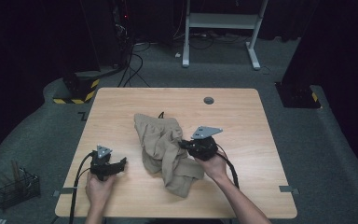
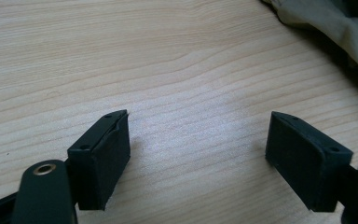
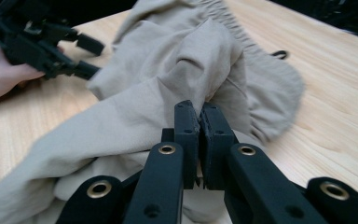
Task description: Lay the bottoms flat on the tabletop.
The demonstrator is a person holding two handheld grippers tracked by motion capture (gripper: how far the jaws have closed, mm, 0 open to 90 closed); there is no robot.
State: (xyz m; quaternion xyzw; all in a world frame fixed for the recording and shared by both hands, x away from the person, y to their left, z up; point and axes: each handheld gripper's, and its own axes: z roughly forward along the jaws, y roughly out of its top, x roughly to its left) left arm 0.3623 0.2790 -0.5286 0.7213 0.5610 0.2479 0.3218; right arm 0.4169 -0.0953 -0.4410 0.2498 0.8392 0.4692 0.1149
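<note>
A crumpled beige garment with a gathered waistband lies in the middle of the wooden table. My right gripper is at the garment's right side. In the right gripper view its jaws stand pressed together, pinching a fold of the beige cloth. My left gripper rests near the table's front left, just left of the garment. Its jaws are open wide over bare wood, with an edge of the garment at the upper right of that view.
A round cable hole sits near the table's far edge. On the floor are a wire basket at the left, a yellow-and-black striped base and a white desk frame behind the table. Bare wood lies right of the garment.
</note>
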